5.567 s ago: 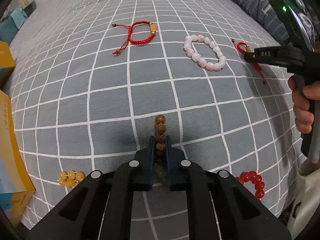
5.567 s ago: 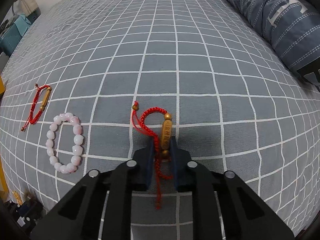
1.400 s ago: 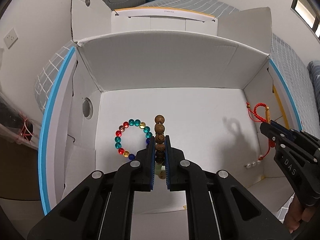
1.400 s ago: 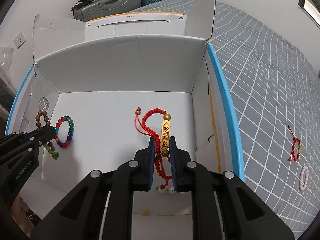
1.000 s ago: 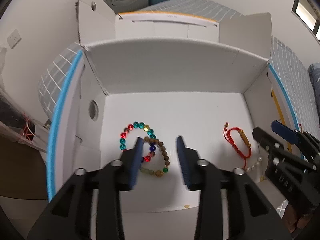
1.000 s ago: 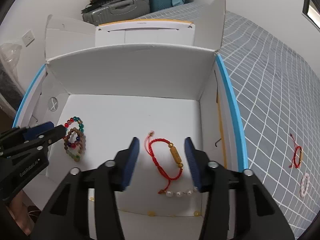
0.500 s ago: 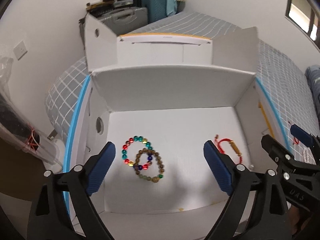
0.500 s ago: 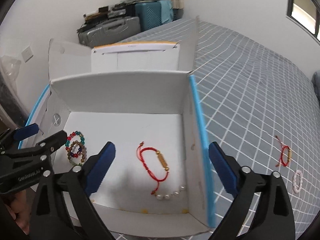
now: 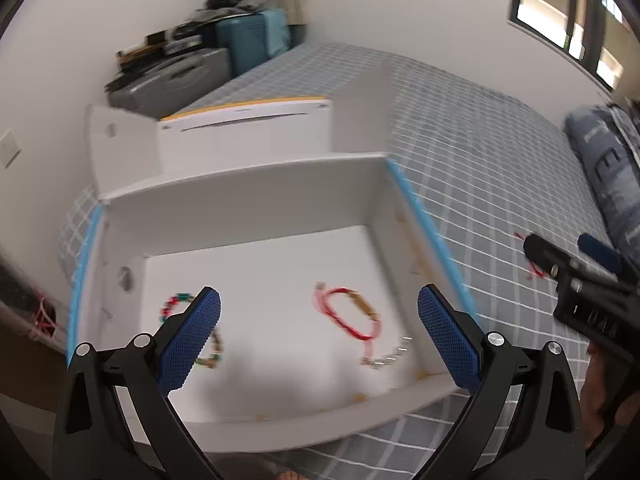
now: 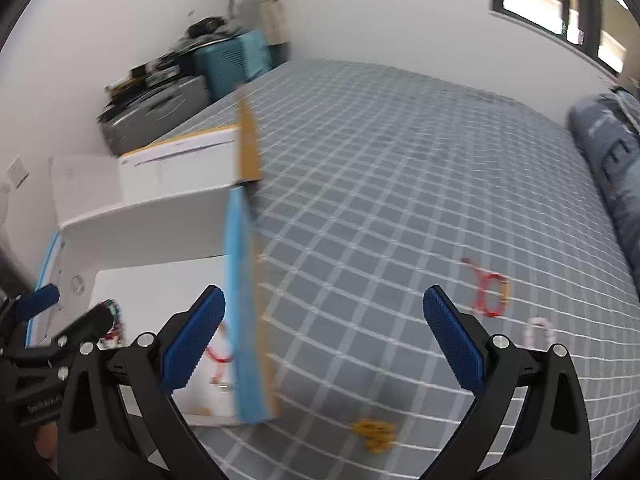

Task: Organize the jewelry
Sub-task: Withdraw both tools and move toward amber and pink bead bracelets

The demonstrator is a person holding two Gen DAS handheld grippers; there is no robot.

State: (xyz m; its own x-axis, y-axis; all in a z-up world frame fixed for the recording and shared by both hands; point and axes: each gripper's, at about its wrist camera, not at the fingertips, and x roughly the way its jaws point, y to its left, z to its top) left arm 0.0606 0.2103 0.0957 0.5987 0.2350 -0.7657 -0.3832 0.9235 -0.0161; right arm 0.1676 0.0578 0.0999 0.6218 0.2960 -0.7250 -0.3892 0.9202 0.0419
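Note:
The white cardboard box stands open on the bed. Inside lie a red cord bracelet, a multicoloured bead bracelet overlapped by a brown wooden bead bracelet, and a short pearl strand. My left gripper is wide open and empty above the box. My right gripper is wide open and empty over the box's right wall and the bed. On the bedspread lie a second red cord bracelet, a pink bead bracelet and a yellow bead bracelet.
The grey checked bedspread stretches to the right, with a blue-grey pillow at its far right. Suitcases and clutter stand by the wall behind the box. The box flaps stand up at the back.
Both grippers have let go of their bracelets in the box, opened wide, and are lifting and swinging right toward the bed. The view is blurred by motion.

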